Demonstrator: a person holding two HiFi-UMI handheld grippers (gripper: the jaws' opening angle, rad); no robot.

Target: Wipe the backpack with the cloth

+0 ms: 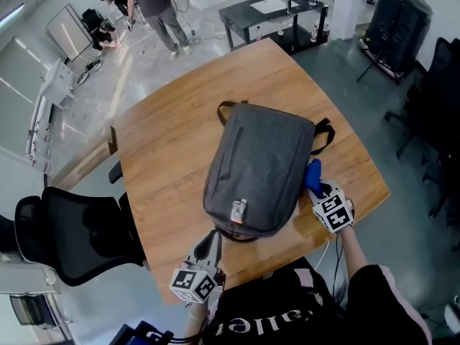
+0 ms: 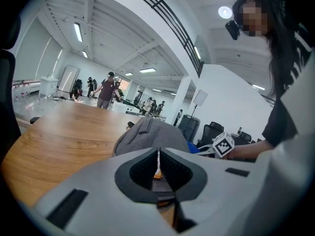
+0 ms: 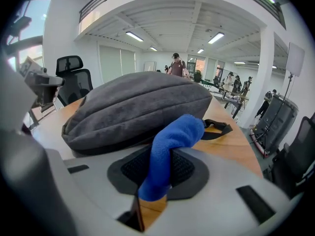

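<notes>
The right gripper (image 1: pixel 318 192) is pinching the blue cloth (image 3: pixel 170 144) tightly, leaving a fold sticking forward, likely for dragging over the fabric. It is sitting just beside the grey backpack's (image 1: pixel 262 167) right edge. The left gripper (image 2: pixel 158 170) is hovering near the backpack's bottom end, its jaws pressed together and empty, probably ready to steady the backpack on the wooden table (image 1: pixel 162 146).

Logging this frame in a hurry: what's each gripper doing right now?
Left gripper: closed, nothing between its jaws.
Right gripper: closed on the blue cloth, beside the backpack.
</notes>
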